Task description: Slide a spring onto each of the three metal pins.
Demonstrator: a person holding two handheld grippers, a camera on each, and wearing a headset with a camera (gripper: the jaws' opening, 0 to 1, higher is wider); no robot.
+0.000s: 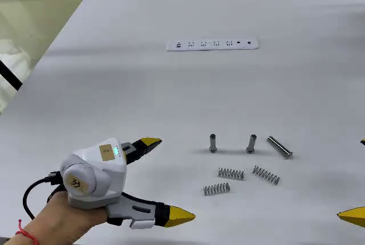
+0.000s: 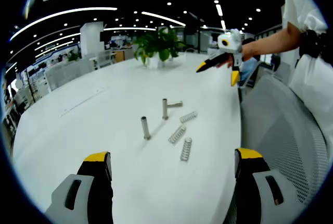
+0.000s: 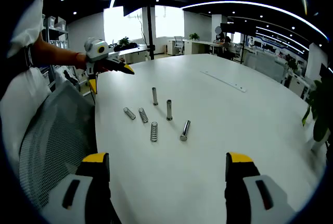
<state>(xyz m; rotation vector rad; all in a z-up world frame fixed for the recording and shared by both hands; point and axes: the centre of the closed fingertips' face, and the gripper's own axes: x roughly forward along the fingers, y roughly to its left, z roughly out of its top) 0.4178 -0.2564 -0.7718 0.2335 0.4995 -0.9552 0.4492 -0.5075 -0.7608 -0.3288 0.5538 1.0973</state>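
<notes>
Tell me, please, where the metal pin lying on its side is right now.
In the head view the lying pin rests at the right end of the pin row, beside an upright pin and just beyond the rightmost spring.

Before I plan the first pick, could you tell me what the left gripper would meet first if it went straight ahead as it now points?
Probably the nearest spring, lying flat ahead between the open jaws of the left gripper; its height above the table is unclear.

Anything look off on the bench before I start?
One pin lies on its side at the row's right end in the head view; the two other pins stand upright. The three springs lie loose nearby.
</notes>
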